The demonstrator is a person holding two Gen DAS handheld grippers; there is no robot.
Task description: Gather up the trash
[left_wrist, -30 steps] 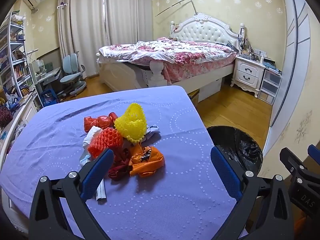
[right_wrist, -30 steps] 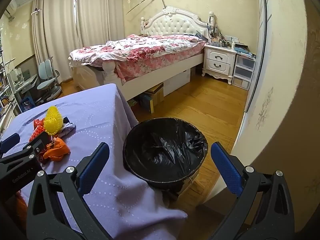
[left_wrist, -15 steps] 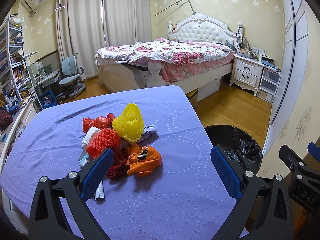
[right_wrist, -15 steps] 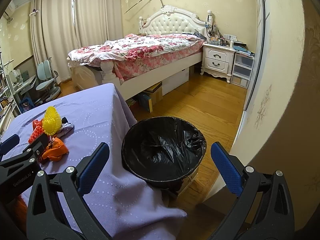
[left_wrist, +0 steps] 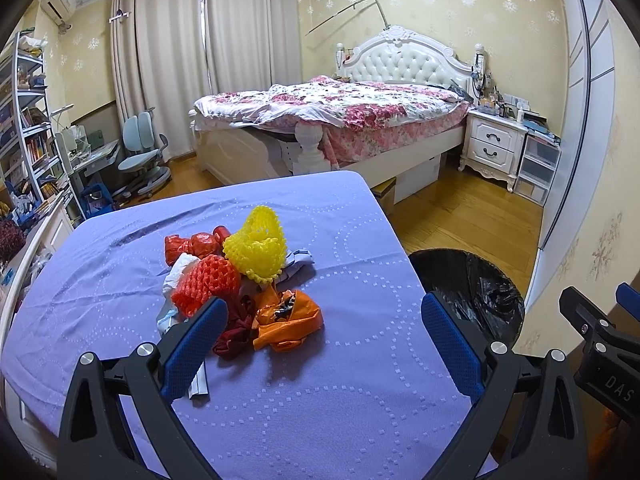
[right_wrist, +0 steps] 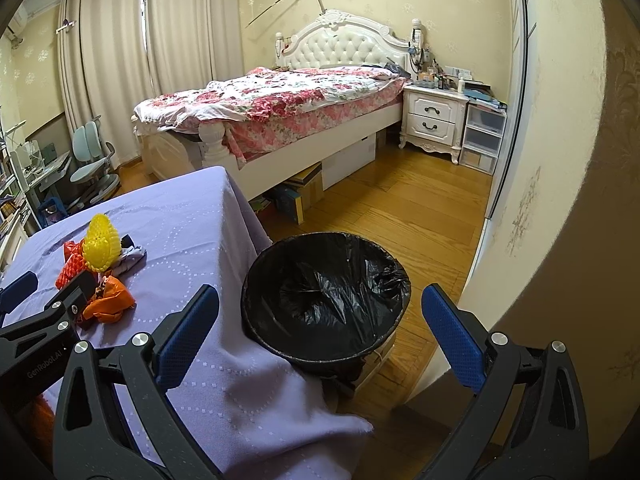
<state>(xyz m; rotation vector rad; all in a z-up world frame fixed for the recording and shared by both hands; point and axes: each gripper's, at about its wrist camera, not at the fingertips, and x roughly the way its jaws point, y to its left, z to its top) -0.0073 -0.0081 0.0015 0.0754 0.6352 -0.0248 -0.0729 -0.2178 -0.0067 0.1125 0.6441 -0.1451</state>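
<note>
A pile of trash lies on the purple tablecloth (left_wrist: 320,392): a yellow foam net (left_wrist: 257,248), a red-orange foam net (left_wrist: 208,283), an orange plastic bag (left_wrist: 290,320), red wrappers (left_wrist: 192,243) and white paper (left_wrist: 176,276). My left gripper (left_wrist: 322,338) is open and empty, held just short of the pile. A bin with a black bag (right_wrist: 326,296) stands on the floor off the table's right edge. My right gripper (right_wrist: 320,334) is open and empty above the bin's near rim. The pile also shows in the right wrist view (right_wrist: 100,244).
A bed (left_wrist: 336,112) with a floral quilt stands beyond the table. A white nightstand (left_wrist: 494,146) and plastic drawers (left_wrist: 538,168) are at the far right. A desk chair (left_wrist: 140,152) and bookshelves (left_wrist: 28,132) are at the left. A wall (right_wrist: 560,160) is close on the right.
Both views have shifted slightly; the pile and the bin sit a little higher and closer in frame. Both grippers stay open and empty.
</note>
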